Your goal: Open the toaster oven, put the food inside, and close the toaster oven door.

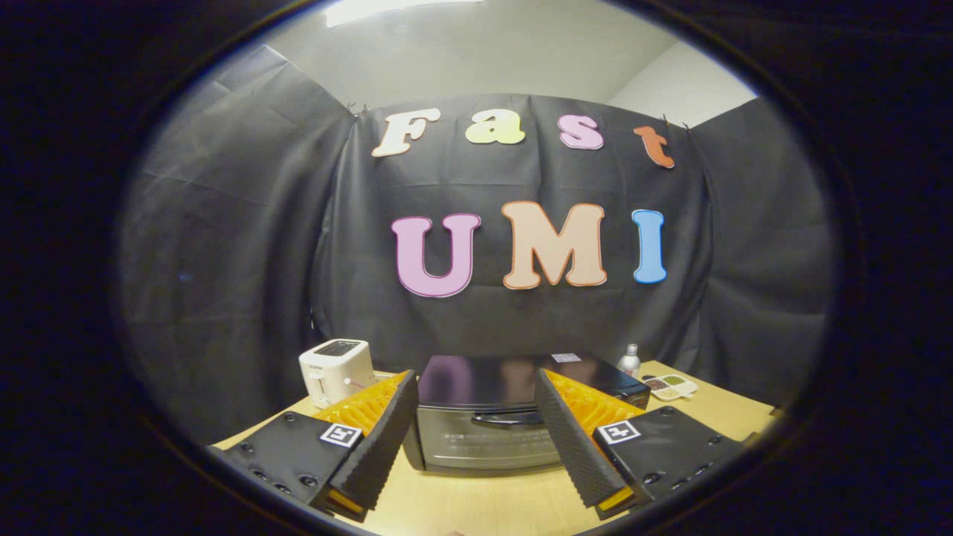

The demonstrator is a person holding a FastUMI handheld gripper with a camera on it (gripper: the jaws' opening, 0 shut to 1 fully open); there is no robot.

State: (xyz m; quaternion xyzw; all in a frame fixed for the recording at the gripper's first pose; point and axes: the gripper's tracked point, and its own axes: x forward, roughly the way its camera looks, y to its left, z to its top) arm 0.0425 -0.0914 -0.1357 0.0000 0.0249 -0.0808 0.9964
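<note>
Toaster oven (488, 420) sits on the wooden table (476, 499), dead ahead of the gripper (473, 432), framed between its two fingers. Door shut. Dark curved handle (506, 418) runs across the upper part of the glass door, just under the dark top panel.

Handling, judged: a rigid metal box, probably heavy enough to stay put under a gentle pull, though a sharp tug could slide it on the smooth tabletop. The handle is the only sensible hold; it looks stiff and thin, glossy, so maybe slick. The door most likely hinges at its lower edge and drops toward the near side. Glass front, so no pushing on it.

Gripper: fingers spread wide, nothing between them, touching nothing. Oven still some way beyond the tips.

Outward. Far left of the oven, a white pop-up toaster (336, 371), apart from it. Far right, a small bottle (630, 361) with a pale cap, and just near of it a shallow divided white dish (670, 386) holding small portions, brownish and greenish; too small to say what they are. Whether this is the food for the oven I cannot tell.

Oven's inside is hidden behind the reflective door.
</note>
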